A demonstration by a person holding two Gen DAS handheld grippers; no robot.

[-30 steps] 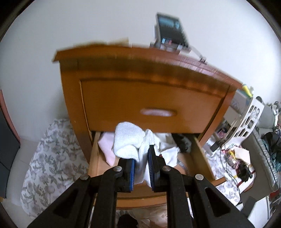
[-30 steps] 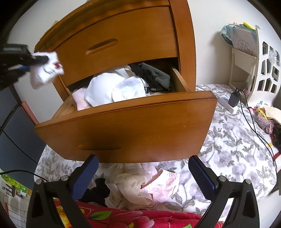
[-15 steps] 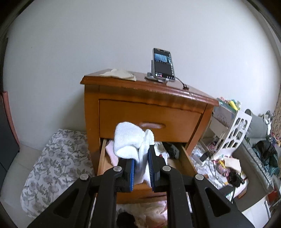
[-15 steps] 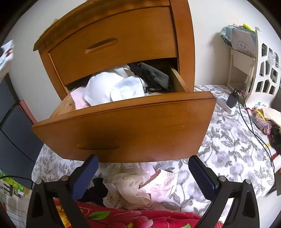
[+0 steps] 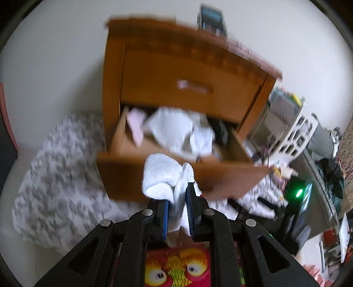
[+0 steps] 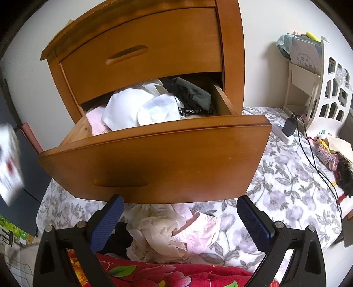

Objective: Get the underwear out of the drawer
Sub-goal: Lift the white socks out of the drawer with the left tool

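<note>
The wooden nightstand's lower drawer stands pulled out, with white underwear, a black piece and a pink piece inside. My left gripper is shut on a white ribbed piece of underwear, held in front of the drawer front and outside the drawer. That held piece shows as a white blur at the left edge of the right wrist view. My right gripper is open and empty, just below the drawer front, over a pile of pale garments.
A phone stands on top of the nightstand. A floral sheet covers the surface below, with a charger and cable on it. A white cut-out rack stands at the right. A red flowered blanket lies nearest.
My left gripper has drawn back from the drawer and dropped lower, still clamped on the white piece. In the right wrist view that piece slid down the left edge. The right gripper stayed put.
</note>
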